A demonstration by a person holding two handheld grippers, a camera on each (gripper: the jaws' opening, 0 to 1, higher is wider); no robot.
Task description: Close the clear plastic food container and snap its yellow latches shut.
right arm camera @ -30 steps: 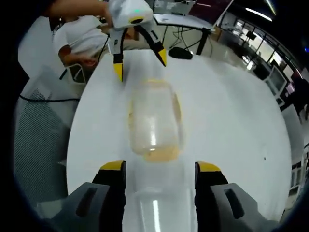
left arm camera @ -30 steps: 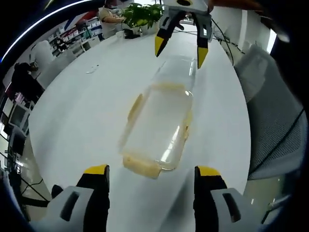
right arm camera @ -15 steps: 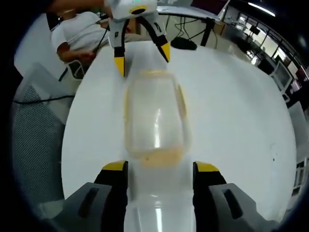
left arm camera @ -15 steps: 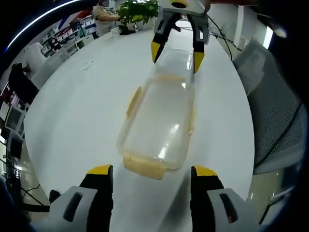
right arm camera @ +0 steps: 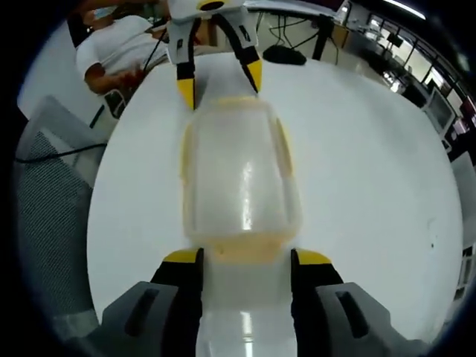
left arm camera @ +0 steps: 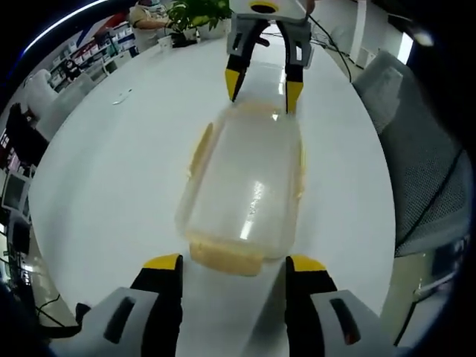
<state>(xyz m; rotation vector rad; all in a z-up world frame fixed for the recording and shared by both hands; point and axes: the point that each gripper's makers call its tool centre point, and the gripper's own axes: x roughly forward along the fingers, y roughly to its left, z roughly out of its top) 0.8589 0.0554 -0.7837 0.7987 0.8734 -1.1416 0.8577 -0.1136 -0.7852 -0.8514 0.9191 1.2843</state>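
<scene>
Clear container [left arm camera: 242, 190] is lying on the white table [left arm camera: 111, 171], bracketed endwise between both tongs. Left tongs [left arm camera: 233, 262] and right tongs [right arm camera: 243, 257] are gaping, gripping nothing, each straddling an end latch [left arm camera: 223, 256], presumably to press it.

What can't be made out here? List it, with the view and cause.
- Left gripper view: whether the lid is seated on the container; clear plastic and glare.
- Right gripper view: whether the near yellow latch is snapped; blur.
- Both views: whether the tongs touch the container; too close to judge.
</scene>
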